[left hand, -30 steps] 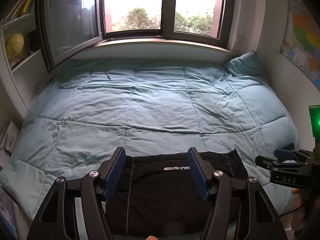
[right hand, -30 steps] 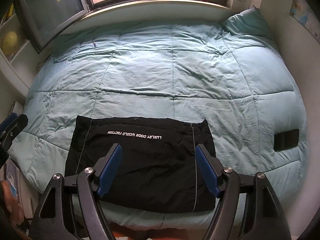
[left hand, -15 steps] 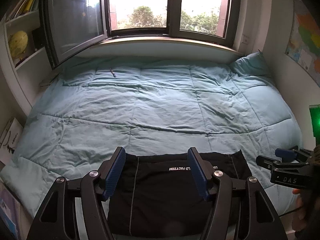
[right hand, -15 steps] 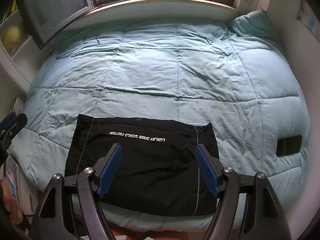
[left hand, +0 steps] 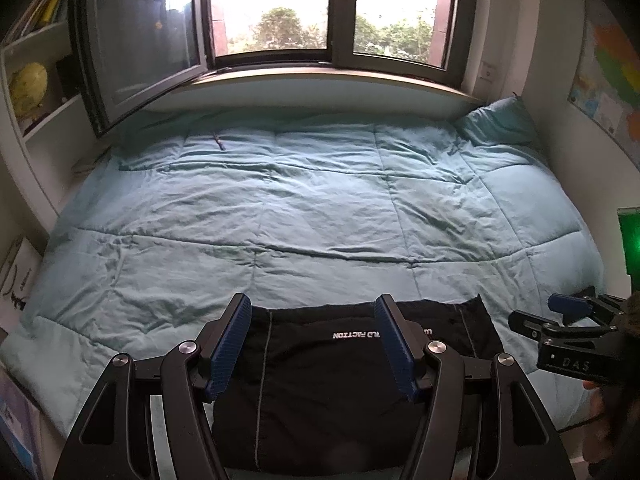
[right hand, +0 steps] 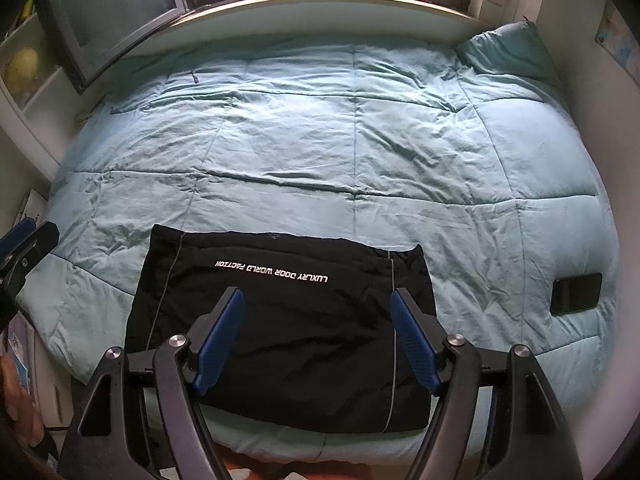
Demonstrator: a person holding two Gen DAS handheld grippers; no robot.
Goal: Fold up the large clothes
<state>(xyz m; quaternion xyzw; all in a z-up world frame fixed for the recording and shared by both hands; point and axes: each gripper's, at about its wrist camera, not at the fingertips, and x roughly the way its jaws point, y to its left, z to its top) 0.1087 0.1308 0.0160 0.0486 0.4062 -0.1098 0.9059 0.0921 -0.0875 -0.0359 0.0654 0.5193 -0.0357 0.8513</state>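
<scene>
Black garment (right hand: pixel 280 320) lies folded flat at the quilt's (right hand: pixel 360 140) near edge; both claws, left gripper (left hand: pixel 312 344) and right gripper (right hand: pixel 316 336), gape empty and have drawn back, so folding seems finished

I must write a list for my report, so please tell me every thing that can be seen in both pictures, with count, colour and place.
black garment: one, black with white lettering, folded flat on the near edge of the bed
quilt: one, light teal, covering the bed
pillow: one, teal, far right corner
phone: one, black, on the quilt at the right edge
window: one, dark frame, behind the bed
globe: one, yellow, shelf on the left
map: one, multicoloured, right wall
left tongs: one, black with blue pads, open above the garment
right tongs: one, same colours, open above the garment
</scene>
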